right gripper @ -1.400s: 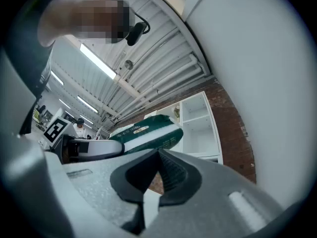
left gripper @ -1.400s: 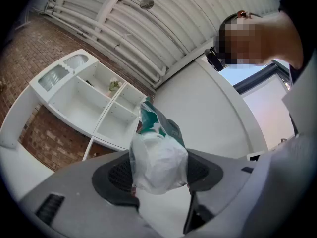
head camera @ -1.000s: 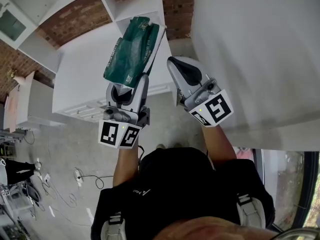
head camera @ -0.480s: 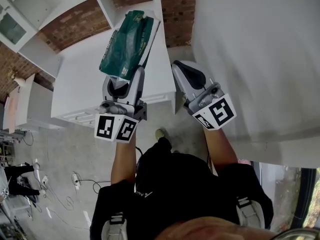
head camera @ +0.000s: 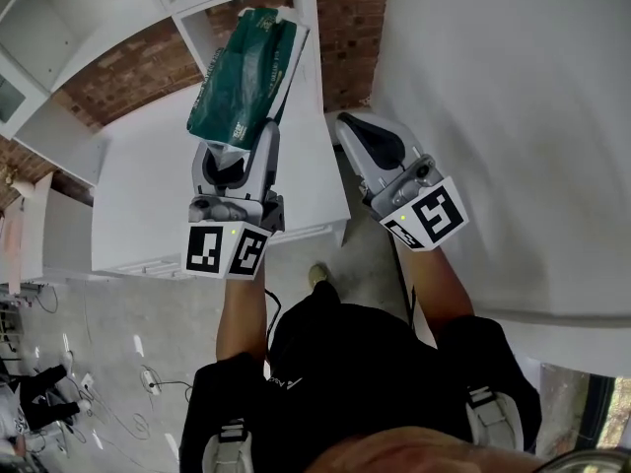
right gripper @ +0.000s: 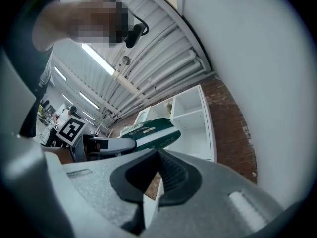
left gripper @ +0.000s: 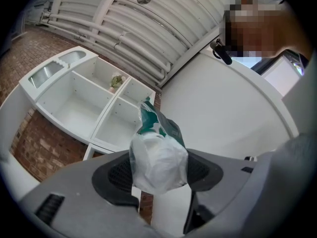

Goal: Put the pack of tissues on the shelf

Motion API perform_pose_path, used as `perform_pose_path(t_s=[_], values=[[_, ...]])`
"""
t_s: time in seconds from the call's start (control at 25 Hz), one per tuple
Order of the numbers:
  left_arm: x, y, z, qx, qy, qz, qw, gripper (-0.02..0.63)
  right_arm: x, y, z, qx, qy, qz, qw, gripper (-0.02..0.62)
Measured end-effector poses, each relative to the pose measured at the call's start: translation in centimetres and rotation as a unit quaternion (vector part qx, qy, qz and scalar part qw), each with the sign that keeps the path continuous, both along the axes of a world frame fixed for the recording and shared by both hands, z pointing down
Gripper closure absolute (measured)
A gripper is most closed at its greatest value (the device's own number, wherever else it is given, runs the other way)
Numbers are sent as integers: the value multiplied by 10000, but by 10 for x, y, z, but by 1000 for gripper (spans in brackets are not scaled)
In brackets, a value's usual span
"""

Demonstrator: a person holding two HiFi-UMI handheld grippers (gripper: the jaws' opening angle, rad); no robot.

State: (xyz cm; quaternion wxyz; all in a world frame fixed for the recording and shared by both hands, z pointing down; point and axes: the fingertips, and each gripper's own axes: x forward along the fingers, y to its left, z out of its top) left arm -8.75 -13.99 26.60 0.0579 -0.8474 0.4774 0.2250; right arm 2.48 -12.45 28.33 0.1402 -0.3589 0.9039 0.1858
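The left gripper (left gripper: pixel 158 170) is closed on the pack of tissues (head camera: pixel 242 82). The pack's pale lower end is clamped between the two dark pads, and the green length is held out ahead of the jaws, clear of every surface. The right gripper (right gripper: pixel 158 175) is held just beside it on the right with its jaws pressed together and nothing between them.

The far end of the pack is seen against the lower right compartment of the white shelf (left gripper: pixel 84 103). Whether it has passed the front edge of that compartment cannot be told. A small green thing (left gripper: pixel 117 81) is seen in an upper compartment. Below the shelf lies a white cabinet top (head camera: pixel 148 185), with a brick wall (head camera: pixel 128 72) behind it, and a white panel (head camera: pixel 513 116) fills the right side. The grey floor (head camera: pixel 128 333) is seen beneath the person's arms.

Compared with a second ago, the pack has been carried upward and forward. Its tip, then short of the shelf opening, is now at the upright divider near the top of the head view. The cabinet top is seen nearer and larger, and less floor is shown between it and the person. The grip on the pack is unchanged, and the right gripper has been kept closed at nearly the same place beside the left.
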Motion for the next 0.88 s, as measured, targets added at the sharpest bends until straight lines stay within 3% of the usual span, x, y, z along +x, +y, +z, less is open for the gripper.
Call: perform_pose_path(t_s=[0.44,0.64,0.88], values=[[-23,-129,-41,153,-337,-180,9992,342,-39,-105,-18,240,240,214,9992,594],[-25,-174,-53,185,-515,-373,9978,342,-39,-129,-19,283,292,261,9988,594],[-24,-218,-66,-63,-641,-723,9953,342,-29,-146,-23,296,279,167,9990,594]])
